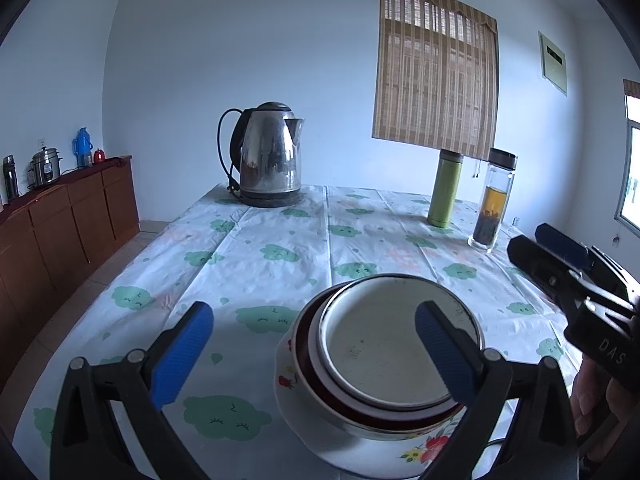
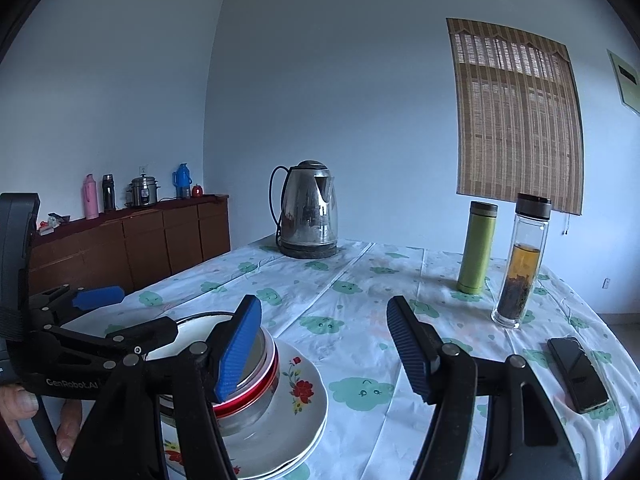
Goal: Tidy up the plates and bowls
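The white enamel bowl (image 1: 384, 344) sits nested in a red-rimmed bowl (image 2: 256, 388), on the flowered white plates (image 2: 304, 400) at the near part of the table (image 1: 260, 248), so the stack looks already gathered. The left claw (image 1: 316, 344) is spread around the stack and pinches nothing. The right claw (image 2: 324, 348) is spread too, empty, just beside the stack.

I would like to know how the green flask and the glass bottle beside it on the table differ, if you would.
The green flask is opaque, so its contents are hidden; the glass bottle is clear, showing amber tea over dark leaves. The flask looks shorter, the bottle taller. The flask's cap is green-grey, the bottle's dark grey. Both stand upright and capped, slightly apart, on the table.
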